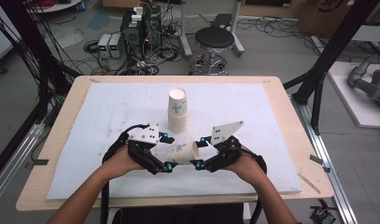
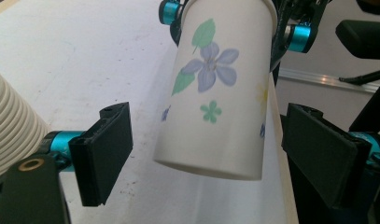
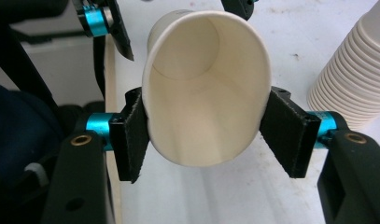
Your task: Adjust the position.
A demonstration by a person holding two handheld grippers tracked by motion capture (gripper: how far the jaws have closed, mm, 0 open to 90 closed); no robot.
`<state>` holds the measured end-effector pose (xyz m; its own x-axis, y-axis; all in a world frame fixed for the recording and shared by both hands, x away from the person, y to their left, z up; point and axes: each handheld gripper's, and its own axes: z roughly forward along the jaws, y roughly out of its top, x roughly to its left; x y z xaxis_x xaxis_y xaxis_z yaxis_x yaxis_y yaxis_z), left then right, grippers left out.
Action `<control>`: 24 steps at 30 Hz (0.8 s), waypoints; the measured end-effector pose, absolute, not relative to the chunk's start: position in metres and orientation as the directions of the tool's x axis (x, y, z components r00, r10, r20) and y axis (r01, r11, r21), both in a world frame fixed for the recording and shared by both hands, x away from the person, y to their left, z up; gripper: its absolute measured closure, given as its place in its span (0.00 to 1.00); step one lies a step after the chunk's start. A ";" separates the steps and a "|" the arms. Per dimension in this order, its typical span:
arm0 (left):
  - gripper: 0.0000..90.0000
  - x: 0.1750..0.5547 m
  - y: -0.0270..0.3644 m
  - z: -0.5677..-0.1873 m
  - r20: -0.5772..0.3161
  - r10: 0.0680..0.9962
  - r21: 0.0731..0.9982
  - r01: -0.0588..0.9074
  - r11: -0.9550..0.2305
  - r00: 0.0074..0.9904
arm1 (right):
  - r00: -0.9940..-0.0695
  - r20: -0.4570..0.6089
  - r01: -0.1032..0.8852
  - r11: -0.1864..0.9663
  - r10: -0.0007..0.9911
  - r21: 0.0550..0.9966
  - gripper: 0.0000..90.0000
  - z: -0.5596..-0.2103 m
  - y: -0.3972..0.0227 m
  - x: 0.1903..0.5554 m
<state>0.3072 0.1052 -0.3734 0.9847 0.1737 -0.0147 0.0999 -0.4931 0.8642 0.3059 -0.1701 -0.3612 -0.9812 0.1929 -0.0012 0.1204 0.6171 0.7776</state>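
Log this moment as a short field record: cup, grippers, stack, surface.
cup: paper cup with flower print, held on its side above the mat
right gripper: shut on the cup near its rim, squeezing the mouth oval
left gripper: open, jaws either side of the cup's base, not touching
stack: nested cups, upright, behind the grippers
surface: white mat on a wooden table

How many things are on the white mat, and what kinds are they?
Loose flowered paper cup, squeezed at its rim by the right claw: 1
Stack of paper cups, standing upright: 1
Claws, counting the open left claw around the cup's base: 2
Total: 4
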 end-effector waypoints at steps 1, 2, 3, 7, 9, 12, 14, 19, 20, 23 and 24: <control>0.18 0.307 0.104 -0.373 -0.008 0.169 0.859 0.093 -0.503 0.986 | -0.982 -0.012 0.114 0.633 0.191 0.766 0.41 -0.360 -0.168 0.306; 0.19 0.307 0.102 -0.373 -0.003 0.160 0.849 0.087 -0.521 0.987 | -0.982 -0.033 0.101 0.663 0.186 0.742 0.41 -0.357 -0.163 0.306; 0.18 0.307 0.102 -0.373 -0.003 0.160 0.849 0.087 -0.521 0.987 | -0.982 -0.033 0.101 0.663 0.186 0.742 0.41 -0.357 -0.163 0.306; 0.19 0.306 0.099 -0.373 0.013 0.150 0.825 0.074 -0.560 0.989 | -0.985 -0.043 0.090 0.701 0.170 0.707 0.41 -0.352 -0.157 0.307; 0.19 0.307 0.098 -0.373 0.013 0.146 0.820 0.072 -0.568 0.989 | -0.985 -0.054 0.084 0.719 0.167 0.690 0.41 -0.351 -0.155 0.307; 0.19 0.307 0.097 -0.375 0.017 0.145 0.810 0.072 -0.582 0.989 | -0.986 -0.058 0.079 0.738 0.159 0.670 0.41 -0.349 -0.153 0.308; 0.19 0.307 0.096 -0.376 0.018 0.146 0.804 0.073 -0.591 0.989 | -0.987 -0.058 0.076 0.747 0.151 0.661 0.41 -0.348 -0.152 0.309; 0.20 0.309 0.094 -0.377 0.012 0.148 0.791 0.081 -0.607 0.989 | -0.987 -0.065 0.071 0.772 0.144 0.631 0.41 -0.347 -0.148 0.309; 0.20 0.309 0.094 -0.378 0.014 0.146 0.790 0.078 -0.609 0.989 | -0.988 -0.068 0.067 0.787 0.136 0.613 0.41 -0.345 -0.145 0.309; 0.20 0.310 0.092 -0.378 0.012 0.147 0.782 0.083 -0.618 0.989 | -0.990 -0.071 0.056 0.805 0.121 0.590 0.40 -0.343 -0.140 0.309; 0.20 0.310 0.092 -0.378 0.011 0.145 0.777 0.083 -0.624 0.989 | -0.991 -0.072 0.053 0.808 0.117 0.587 0.40 -0.342 -0.139 0.309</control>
